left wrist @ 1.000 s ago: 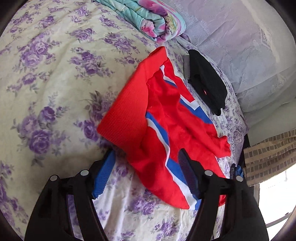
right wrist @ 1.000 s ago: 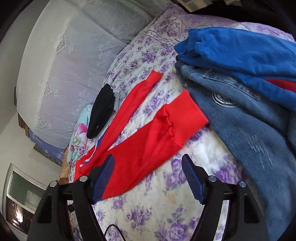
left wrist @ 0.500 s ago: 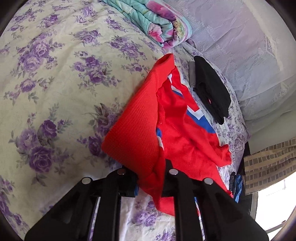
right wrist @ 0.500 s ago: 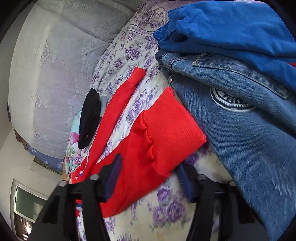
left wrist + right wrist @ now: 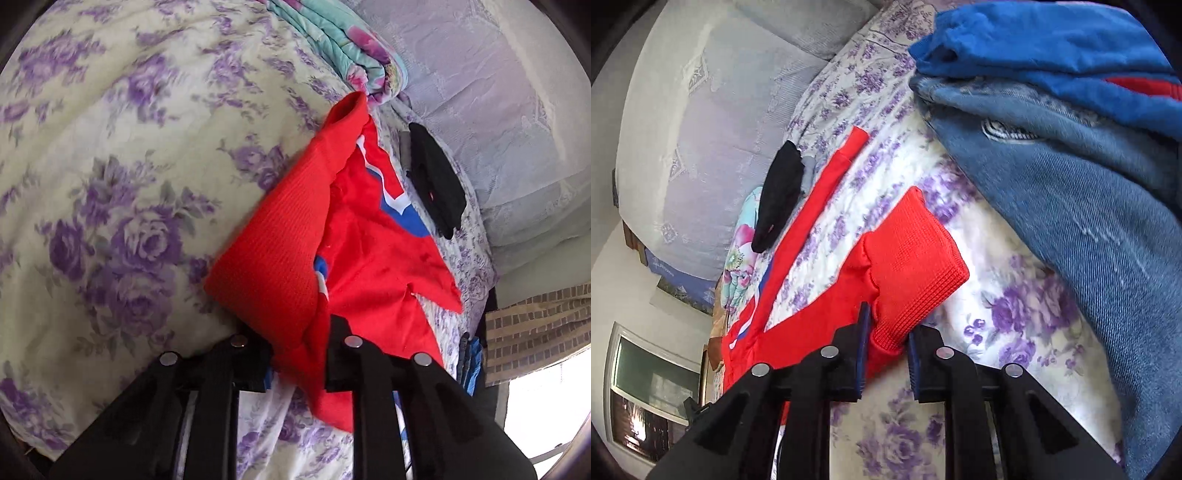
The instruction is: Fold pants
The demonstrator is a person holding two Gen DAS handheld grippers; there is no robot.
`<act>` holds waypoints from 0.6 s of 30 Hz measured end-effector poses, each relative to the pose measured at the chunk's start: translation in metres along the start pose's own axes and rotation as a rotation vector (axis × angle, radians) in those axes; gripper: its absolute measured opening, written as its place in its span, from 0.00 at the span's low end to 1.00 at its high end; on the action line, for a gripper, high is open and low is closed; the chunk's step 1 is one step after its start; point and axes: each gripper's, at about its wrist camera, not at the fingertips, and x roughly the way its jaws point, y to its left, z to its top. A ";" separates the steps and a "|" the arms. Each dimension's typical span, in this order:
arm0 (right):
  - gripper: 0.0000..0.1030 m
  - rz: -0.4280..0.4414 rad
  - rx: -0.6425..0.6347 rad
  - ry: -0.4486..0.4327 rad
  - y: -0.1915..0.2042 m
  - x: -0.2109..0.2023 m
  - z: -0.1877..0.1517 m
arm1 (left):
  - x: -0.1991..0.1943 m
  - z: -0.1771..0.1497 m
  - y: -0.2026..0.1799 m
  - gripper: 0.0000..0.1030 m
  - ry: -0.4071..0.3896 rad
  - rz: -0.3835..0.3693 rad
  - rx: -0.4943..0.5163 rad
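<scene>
Red pants with blue and white side stripes lie on a purple-flowered bedsheet. In the left wrist view their ribbed waistband is bunched and raised, and my left gripper pinches fabric at its near corner; its jaws are opening slightly with the cloth still pressed between them. In the right wrist view my right gripper is closing on the ribbed leg cuff, whose near edge is squeezed between the blue pads. The other leg stretches away flat toward the far side.
A folded black garment lies beside the pants near a lilac lace pillow. A folded floral blanket sits beyond the waistband. Stacked jeans and a blue sweater crowd the right of the cuff. The bed's edge is at the left.
Both grippers went from wide open to closed on red fabric. The left one slid in and gathered the waistband upward; the right one dropped onto the leg cuff.
</scene>
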 end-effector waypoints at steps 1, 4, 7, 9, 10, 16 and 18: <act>0.20 0.005 0.010 0.003 0.000 -0.002 0.000 | -0.002 0.000 0.002 0.18 -0.004 -0.022 -0.003; 0.41 -0.049 0.006 -0.067 0.004 -0.024 0.004 | -0.016 0.001 0.000 0.30 -0.028 -0.020 0.015; 0.50 -0.131 -0.031 -0.204 0.011 -0.055 0.006 | -0.041 0.005 -0.006 0.53 -0.102 0.058 0.070; 0.52 -0.155 -0.080 -0.270 0.022 -0.064 0.005 | -0.061 0.010 -0.010 0.70 -0.223 0.167 0.092; 0.52 -0.150 -0.126 -0.274 0.033 -0.061 0.003 | -0.069 0.014 -0.014 0.72 -0.279 0.216 0.104; 0.52 -0.056 -0.375 -0.111 0.104 0.008 -0.021 | -0.044 0.055 -0.058 0.73 -0.266 0.238 0.247; 0.54 -0.031 -0.431 -0.046 0.122 0.031 -0.033 | -0.021 0.070 -0.071 0.73 -0.240 0.264 0.300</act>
